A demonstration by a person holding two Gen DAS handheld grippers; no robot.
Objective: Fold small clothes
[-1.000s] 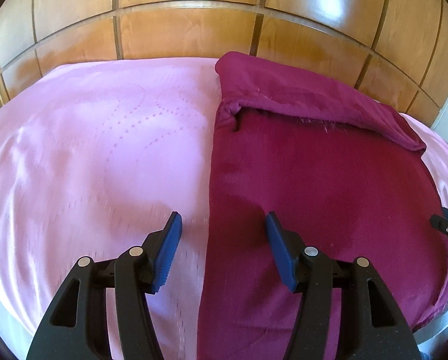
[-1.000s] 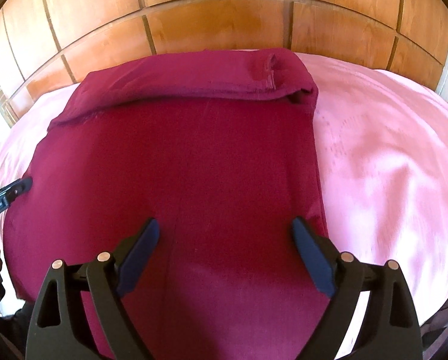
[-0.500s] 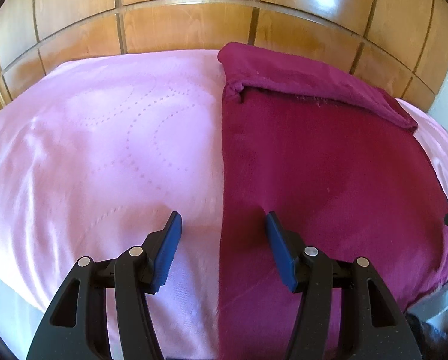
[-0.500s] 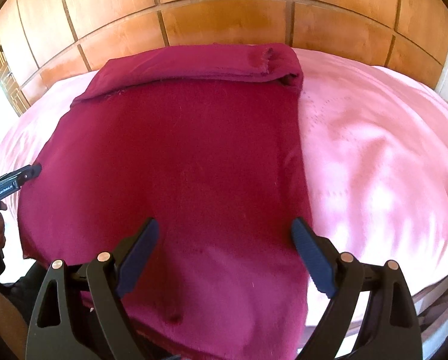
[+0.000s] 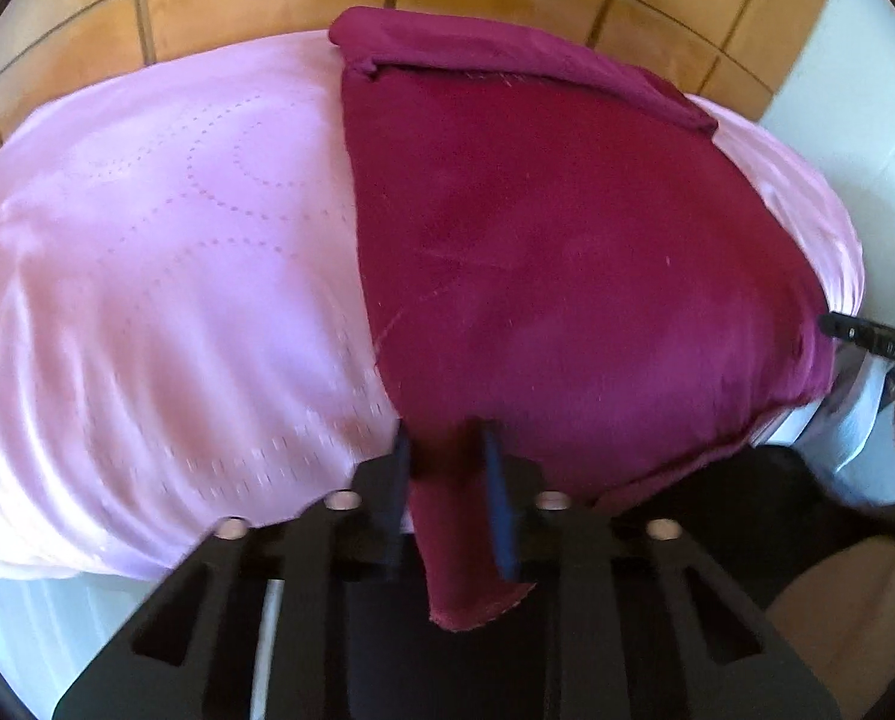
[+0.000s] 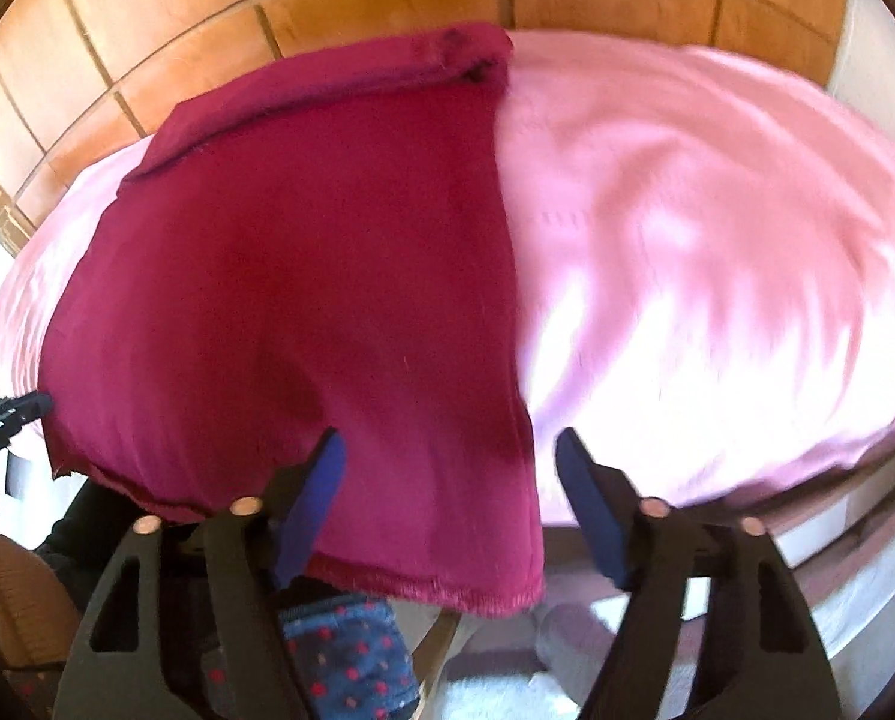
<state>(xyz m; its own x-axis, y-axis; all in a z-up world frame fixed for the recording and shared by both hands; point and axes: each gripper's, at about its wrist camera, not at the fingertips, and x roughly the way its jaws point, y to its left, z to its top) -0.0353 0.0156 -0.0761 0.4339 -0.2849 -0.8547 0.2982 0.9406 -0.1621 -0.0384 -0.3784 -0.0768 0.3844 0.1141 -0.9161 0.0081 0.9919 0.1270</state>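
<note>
- We see the maroon cloth (image 5: 567,276) spread on the pink bed cover (image 5: 165,276), its near edge overhanging.
- Left gripper (image 5: 444,450) has just closed, pinching the near-left corner.
- Right gripper (image 6: 450,450), narrowing, straddles the near-right corner; pads not yet pressing.
- We judge a lift-and-fold is starting.

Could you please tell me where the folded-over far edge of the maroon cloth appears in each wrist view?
Left wrist: folded band along the top, centre to right.
Right wrist: folded band at the top, left of centre.
Shared landmark: the pink bed cover under the cloth.
</note>
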